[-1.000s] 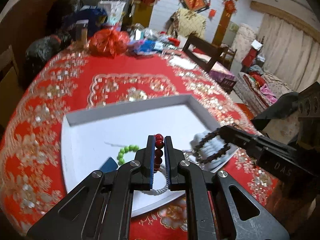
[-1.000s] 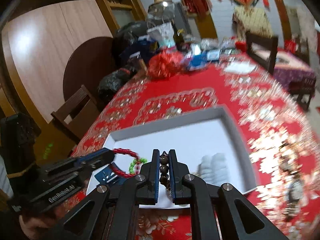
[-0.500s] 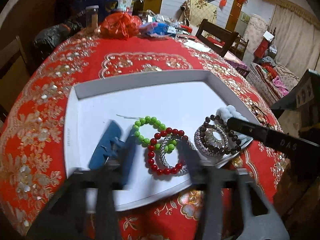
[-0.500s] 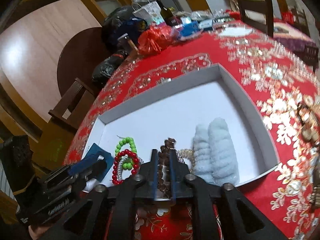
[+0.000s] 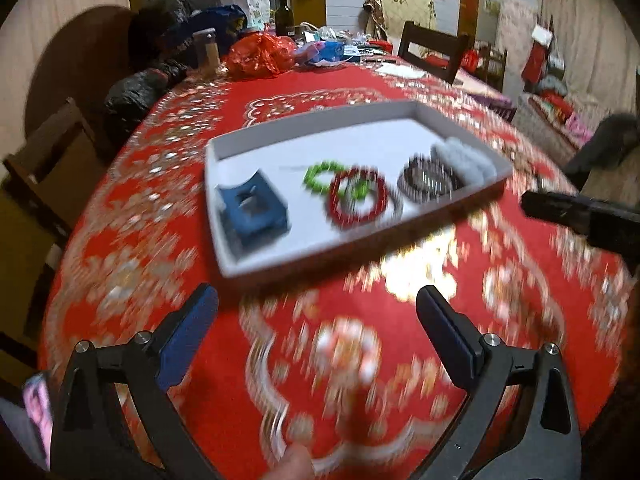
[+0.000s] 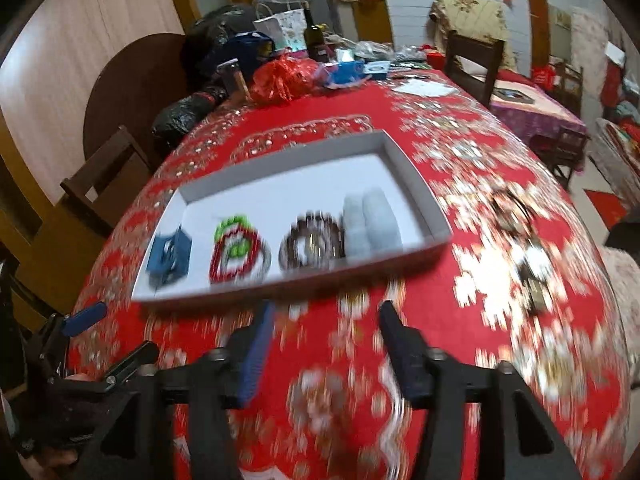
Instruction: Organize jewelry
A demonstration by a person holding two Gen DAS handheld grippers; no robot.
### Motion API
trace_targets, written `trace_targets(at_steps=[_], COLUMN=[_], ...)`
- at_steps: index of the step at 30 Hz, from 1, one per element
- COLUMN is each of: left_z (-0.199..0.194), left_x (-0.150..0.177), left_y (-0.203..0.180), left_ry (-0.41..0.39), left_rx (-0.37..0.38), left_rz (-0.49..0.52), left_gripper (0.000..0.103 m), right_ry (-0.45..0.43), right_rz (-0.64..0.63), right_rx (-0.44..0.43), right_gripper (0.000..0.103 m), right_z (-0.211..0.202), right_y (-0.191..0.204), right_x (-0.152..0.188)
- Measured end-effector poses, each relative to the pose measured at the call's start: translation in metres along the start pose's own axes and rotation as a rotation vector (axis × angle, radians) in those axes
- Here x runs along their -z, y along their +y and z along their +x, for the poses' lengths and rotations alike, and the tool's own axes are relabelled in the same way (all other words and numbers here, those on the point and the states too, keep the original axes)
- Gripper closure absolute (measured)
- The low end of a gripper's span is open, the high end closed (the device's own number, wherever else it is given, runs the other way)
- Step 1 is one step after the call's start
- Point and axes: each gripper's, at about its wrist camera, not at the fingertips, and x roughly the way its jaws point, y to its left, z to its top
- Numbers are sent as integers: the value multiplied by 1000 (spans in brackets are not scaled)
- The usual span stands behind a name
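Both claws are empty and spread wide over the red tablecloth [image 5: 400, 360], short of the tray. Left gripper [image 5: 316, 312]: jaws far apart, nothing between them. Right gripper [image 6: 326, 320]: jaws parted too, a bit less wide, nothing held. Heavy motion blur in both views. My read: both are clear of the tray because no piece is in hand right now.

White tray [image 6: 420, 200] sits ahead of both claws, just beyond the fingertips. Contents, from the right wrist view, left to right:
- blue clip-like piece [image 6: 168, 256], ahead-left of the right claw, near the tray's left wall
- green bead bracelet [image 6: 234, 226], with the red bead bracelet [image 6: 236, 260] overlapping it on the near side
- dark bead bracelet [image 6: 312, 246], almost straight ahead, ringed around a silvery piece; blur hides the detail
- pale fluffy roll [image 6: 372, 220], touching the dark bracelet's right side, near the right wall

The pieces lie in a rough row along the near edge, so the sorting looks mostly done. A few dark pieces [image 6: 516, 216] lie loose on the cloth, ahead-right of the right claw, outside the tray; possibly jewelry, too blurred to tell.
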Motion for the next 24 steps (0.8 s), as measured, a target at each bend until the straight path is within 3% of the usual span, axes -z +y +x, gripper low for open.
trace_targets(at_steps=[3,6,11,24], left_z=[-12,-12,-16,-40], left_x=[26,41,31,21], left_y=[-11,-11,-7,-18], left_ry=[25,80,133,126], left_rx=[-37,0,-13,1], left_rz=[57,19,-32,-33], left_gripper=[3,3,3,3], right_ry=[-23,-44,-39,-71], right_rz=[-4,-29,-63,-43], right_rx=[16,37,70,73], right_gripper=[25,25,24,24], right_z=[-19,-30,-26,-35], right_y=[12,26,32,26], right_x=[26,44,46,45])
